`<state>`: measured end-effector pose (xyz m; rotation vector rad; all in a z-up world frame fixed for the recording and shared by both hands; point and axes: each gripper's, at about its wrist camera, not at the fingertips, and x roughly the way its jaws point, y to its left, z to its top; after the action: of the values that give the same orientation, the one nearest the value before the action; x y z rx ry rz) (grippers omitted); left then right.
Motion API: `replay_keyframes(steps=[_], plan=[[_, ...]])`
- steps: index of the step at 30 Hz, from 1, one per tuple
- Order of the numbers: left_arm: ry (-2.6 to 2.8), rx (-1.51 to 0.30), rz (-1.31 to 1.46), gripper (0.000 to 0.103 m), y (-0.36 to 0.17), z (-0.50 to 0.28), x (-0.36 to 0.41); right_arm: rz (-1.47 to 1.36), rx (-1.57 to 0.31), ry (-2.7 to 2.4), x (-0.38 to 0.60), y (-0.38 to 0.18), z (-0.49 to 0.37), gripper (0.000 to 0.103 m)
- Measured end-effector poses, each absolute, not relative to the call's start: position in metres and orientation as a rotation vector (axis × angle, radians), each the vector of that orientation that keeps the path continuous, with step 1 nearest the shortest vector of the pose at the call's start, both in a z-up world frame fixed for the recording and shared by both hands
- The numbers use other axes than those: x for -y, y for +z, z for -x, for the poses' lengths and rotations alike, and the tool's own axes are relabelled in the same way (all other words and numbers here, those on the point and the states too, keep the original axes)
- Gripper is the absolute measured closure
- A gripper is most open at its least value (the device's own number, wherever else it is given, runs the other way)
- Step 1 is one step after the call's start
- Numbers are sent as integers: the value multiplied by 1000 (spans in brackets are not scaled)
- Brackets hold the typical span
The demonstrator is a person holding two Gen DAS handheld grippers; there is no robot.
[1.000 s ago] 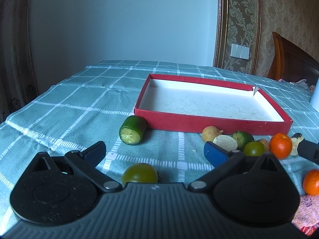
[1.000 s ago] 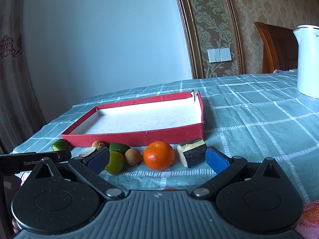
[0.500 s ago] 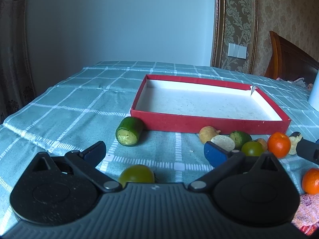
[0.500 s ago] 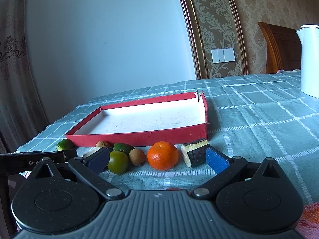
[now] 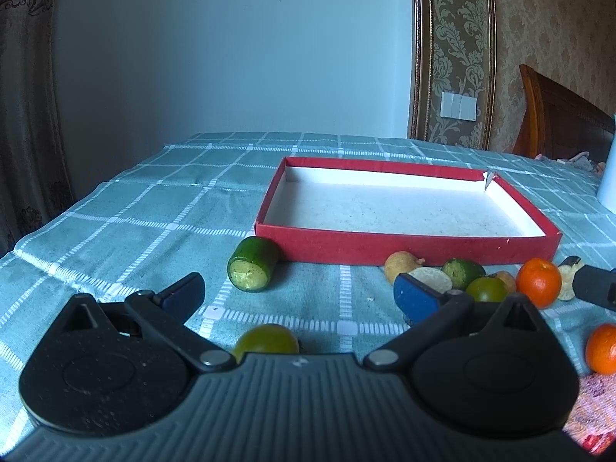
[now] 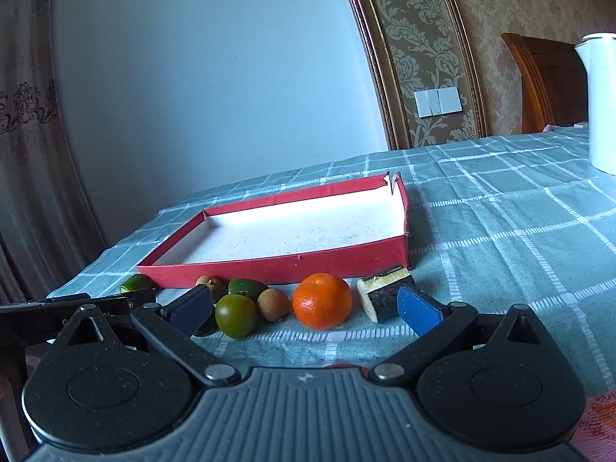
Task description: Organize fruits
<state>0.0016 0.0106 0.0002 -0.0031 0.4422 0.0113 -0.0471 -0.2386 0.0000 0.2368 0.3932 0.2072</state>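
Lying between right fingers (image 6: 419, 310): orange (image 6: 322, 300)

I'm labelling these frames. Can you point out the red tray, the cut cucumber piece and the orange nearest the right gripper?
red tray (image 5: 404, 246), left wrist view, front wall.
cut cucumber piece (image 5: 249, 278), left wrist view, cut face.
orange (image 6: 322, 300), right wrist view, middle of peel.

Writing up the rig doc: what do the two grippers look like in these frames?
Both match. The left gripper and right gripper each have a grey ribbed body with a small white mark at its centre, two speckled black round housings, black linkage arms with silver pivot pins, and blue finger pads. No cables, hands or sleeves show.
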Motion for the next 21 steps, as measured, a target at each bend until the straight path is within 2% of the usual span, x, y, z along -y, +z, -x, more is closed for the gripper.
replay_keyframes(steps=[13, 21], plan=[[113, -511, -34, 0, -4, -13, -7, -206, -407, 171, 234, 1, 46, 0], [144, -462, -19, 0, -2, -7, -10, -167, -380, 161, 228, 3, 52, 0]])
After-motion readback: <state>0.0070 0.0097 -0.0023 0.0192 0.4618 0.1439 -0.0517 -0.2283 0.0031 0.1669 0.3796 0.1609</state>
